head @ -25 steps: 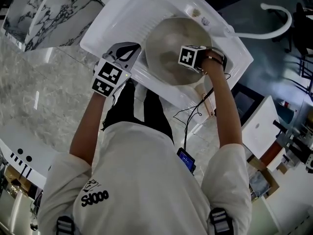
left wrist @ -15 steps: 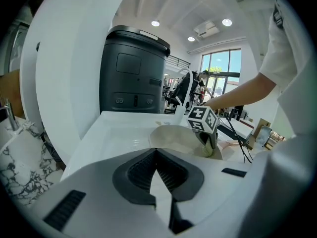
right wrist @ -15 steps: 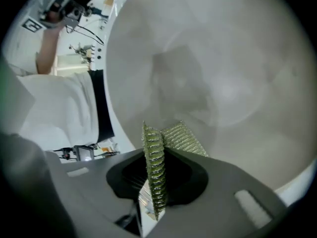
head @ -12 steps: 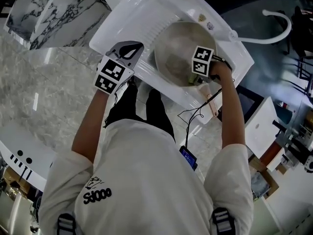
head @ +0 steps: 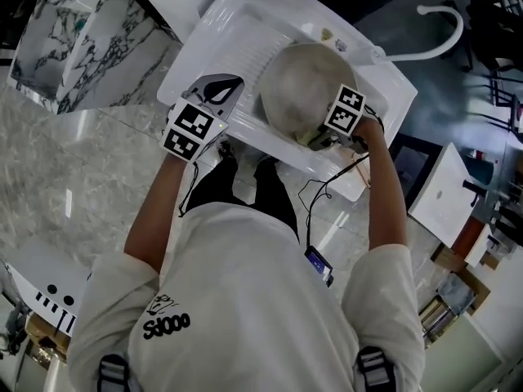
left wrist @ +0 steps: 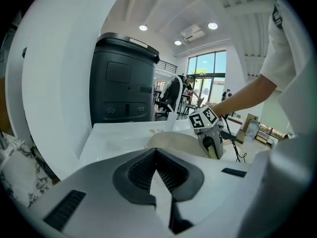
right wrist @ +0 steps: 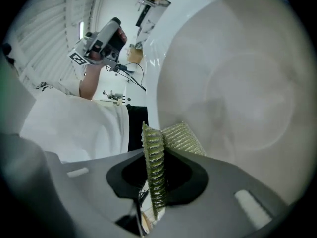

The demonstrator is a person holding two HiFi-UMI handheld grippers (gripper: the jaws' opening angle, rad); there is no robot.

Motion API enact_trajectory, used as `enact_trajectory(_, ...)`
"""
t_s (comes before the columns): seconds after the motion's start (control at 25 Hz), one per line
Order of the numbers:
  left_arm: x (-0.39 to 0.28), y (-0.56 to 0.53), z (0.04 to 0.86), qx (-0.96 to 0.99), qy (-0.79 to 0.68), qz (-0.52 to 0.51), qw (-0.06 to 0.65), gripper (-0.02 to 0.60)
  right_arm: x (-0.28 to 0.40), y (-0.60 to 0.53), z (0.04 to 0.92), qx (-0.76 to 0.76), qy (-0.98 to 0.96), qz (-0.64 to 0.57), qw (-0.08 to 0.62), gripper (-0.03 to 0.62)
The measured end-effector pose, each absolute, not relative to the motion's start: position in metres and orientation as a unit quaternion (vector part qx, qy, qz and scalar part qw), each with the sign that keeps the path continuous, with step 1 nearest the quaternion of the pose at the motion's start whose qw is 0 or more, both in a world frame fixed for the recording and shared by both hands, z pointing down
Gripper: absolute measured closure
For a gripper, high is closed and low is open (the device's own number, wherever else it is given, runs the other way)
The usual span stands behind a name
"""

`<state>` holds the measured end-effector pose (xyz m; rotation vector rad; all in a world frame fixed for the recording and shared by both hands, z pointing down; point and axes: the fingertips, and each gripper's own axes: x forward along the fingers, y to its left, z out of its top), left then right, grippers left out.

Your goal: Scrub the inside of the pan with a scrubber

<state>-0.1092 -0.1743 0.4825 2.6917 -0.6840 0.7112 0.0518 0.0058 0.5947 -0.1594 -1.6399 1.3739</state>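
Note:
A round metal pan [head: 294, 84] lies in the basin of a white sink [head: 237, 23]. My right gripper [head: 324, 140] is at the pan's near right rim, shut on a green mesh scrubber [head: 313, 140]. In the right gripper view the scrubber [right wrist: 157, 165] stands pinched between the jaws, its free end against the pan's inner wall [right wrist: 242, 83]. My left gripper [head: 225, 84] rests over the sink's ribbed drainboard, left of the pan, jaws shut with nothing between them. From the left gripper view I see the pan [left wrist: 173, 142] and the right gripper [left wrist: 213, 144] beyond it.
A white curved faucet [head: 441, 43] rises at the sink's far right. A marble-patterned block [head: 82, 39] stands to the left. A dark bin [left wrist: 124, 83] stands behind the sink. A cable [head: 315, 194] hangs off the sink's near edge beside the person's legs.
My right gripper with the scrubber has slid from the pan's middle to its near right rim. The left gripper has stayed on the drainboard.

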Motion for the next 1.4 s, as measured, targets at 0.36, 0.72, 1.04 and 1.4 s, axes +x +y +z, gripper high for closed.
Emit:
enact_trajectory(0.36, -0.093, -0.197, 0.446, 0.936, -0.253, 0.217, 0.111, 0.577, 0.02, -0.035, 0.567, 0.141, -0.829, 0.445, 0.306, 0.516)
enact_trajectory(0.72, -0.017, -0.194, 0.397, 0.954, -0.219, 0.199, 0.052, 0.577, 0.076, -0.081, 0.493, 0.437, -0.84, 0.271, 0.175, 0.516)
enact_trajectory(1.04, 0.041, -0.188, 0.323, 0.971, -0.177, 0.159, -0.03, 0.577, 0.143, -0.095, 0.374, 0.586, -0.792, 0.132, 0.11, 0.516)
enact_trajectory(1.4, 0.074, -0.173, 0.252, 0.982, -0.136, 0.105, -0.084, 0.577, 0.186, -0.074, 0.279, 0.662, -0.742, 0.045, 0.101, 0.517)
